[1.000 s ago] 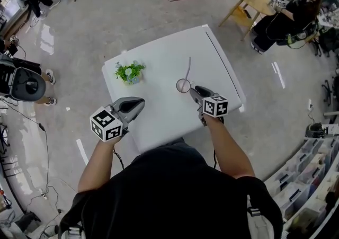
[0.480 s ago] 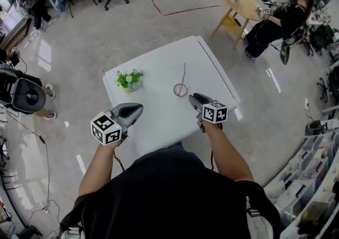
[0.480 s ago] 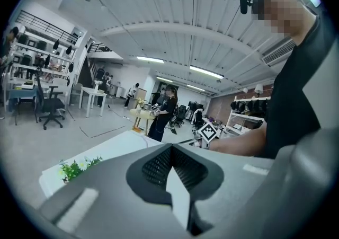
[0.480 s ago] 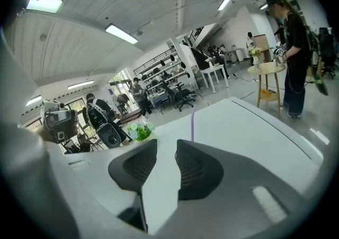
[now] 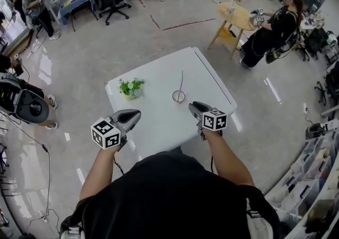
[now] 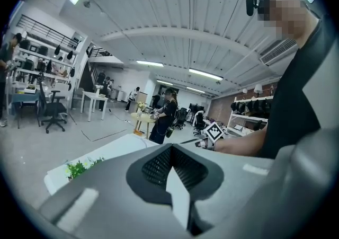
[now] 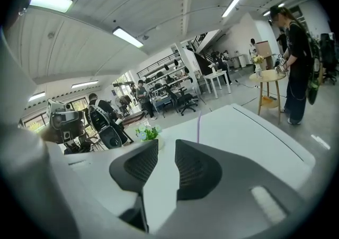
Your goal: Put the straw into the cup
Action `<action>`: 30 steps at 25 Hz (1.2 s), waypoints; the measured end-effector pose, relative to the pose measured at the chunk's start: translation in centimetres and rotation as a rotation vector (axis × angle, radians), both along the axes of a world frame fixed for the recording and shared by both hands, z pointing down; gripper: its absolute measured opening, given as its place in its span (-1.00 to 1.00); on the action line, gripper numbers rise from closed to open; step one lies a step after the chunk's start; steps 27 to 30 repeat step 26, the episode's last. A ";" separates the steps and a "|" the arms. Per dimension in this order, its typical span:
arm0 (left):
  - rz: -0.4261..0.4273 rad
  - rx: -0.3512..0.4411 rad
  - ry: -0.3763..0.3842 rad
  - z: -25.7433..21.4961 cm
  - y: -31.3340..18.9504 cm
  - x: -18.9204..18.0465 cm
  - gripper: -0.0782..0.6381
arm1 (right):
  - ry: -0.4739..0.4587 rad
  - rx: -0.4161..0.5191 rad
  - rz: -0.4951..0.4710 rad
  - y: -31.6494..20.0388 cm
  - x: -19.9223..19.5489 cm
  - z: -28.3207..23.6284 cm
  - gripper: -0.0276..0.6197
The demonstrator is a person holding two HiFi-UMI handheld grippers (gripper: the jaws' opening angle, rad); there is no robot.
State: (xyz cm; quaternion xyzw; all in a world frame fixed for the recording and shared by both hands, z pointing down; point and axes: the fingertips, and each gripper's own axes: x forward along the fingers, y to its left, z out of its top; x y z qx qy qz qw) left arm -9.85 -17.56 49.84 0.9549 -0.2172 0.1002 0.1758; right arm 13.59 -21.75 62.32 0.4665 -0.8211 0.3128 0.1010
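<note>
Right gripper (image 5: pixel 193 106), empty jaws just closing, near cup (image 5: pixel 179 96).

White table (image 5: pixel 159 121), green plant (image 5: pixel 130 87) w/ pale blooms, lilac straw (image 5: pixel 181 80) (cup (image 5: pixel 179 96) clear).

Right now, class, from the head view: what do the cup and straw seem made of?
Cup: clear glass or plastic, can't tell which; the white table shows through it. Straw: thin, pale lilac, smooth, likely plastic.

A white table (image 5: pixel 159 121) carries a clear cup (image 5: pixel 179 96) holding a straw (image 5: pixel 181 80) and a small potted plant (image 5: pixel 131 87).
</note>
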 end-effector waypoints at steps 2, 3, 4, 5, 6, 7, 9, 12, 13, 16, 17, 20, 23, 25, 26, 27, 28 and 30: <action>-0.002 0.005 0.002 -0.4 0.1 -0.1 -0.78 | 0.002 0.010 0.002 0.1 0.1 -0.7 -0.53; -0.002 0.007 0.002 -0.6 0.2 -0.2 -0.78 | 0.001 0.015 0.004 0.3 0.2 -1.0 -0.53; -0.003 0.010 0.002 -0.8 0.4 -0.2 -0.78 | -0.001 0.021 0.006 0.5 0.3 -1.4 -0.53; -0.004 0.013 0.002 -0.9 0.6 -0.3 -0.78 | -0.001 0.027 0.008 0.7 0.4 -1.7 -0.53; -0.005 0.016 0.001 -1.0 0.8 -0.3 -0.78 | -0.002 0.033 0.009 1.0 0.4 -2.0 -0.53; -0.006 0.019 0.002 -1.1 0.9 -0.4 -0.78 | -0.001 0.040 0.010 1.1 0.5 -2.3 -0.54; -0.008 0.022 0.005 -1.2 1.2 -0.5 -0.78 | 0.000 0.052 0.011 1.4 0.5 -2.7 -0.54; -0.009 0.027 0.010 -1.3 1.7 -0.7 -0.78 | -0.001 0.068 0.013 2.1 0.3 -3.5 -0.55; -0.006 0.030 0.010 -1.4 1.9 -0.7 -0.78 | -0.002 0.074 0.012 2.5 0.3 -3.8 -0.55; 0.006 0.041 0.008 -1.9 2.6 -0.3 -0.78 | -0.005 0.087 0.008 3.6 0.1 -4.7 -0.56; 0.010 0.043 0.008 -2.0 2.8 -0.3 -0.78 | -0.006 0.090 0.007 3.9 0.0 -4.9 -0.57; 0.022 0.045 0.006 -1.9 3.5 0.0 -0.78 | -0.010 0.097 0.007 5.0 -0.2 -5.2 -0.58; 0.029 0.045 0.001 -1.6 4.6 0.2 -0.78 | -0.015 0.102 0.006 6.4 -0.1 -5.3 -0.59; 0.028 0.045 0.001 -1.5 5.2 0.2 -0.78 | -0.017 0.105 0.002 7.3 -0.2 -5.4 -0.59; 0.027 0.045 0.001 -1.5 5.5 0.2 -0.78 | -0.018 0.107 -0.001 7.7 -0.3 -5.4 -0.59; 0.027 0.045 0.001 -1.5 5.5 0.2 -0.78 | -0.018 0.107 -0.001 7.7 -0.3 -5.4 -0.59; 0.027 0.045 0.001 -1.5 5.5 0.2 -0.78 | -0.018 0.107 -0.001 7.7 -0.3 -5.4 -0.59; 0.027 0.045 0.001 -1.5 5.5 0.2 -0.78 | -0.018 0.107 -0.001 7.7 -0.3 -5.4 -0.59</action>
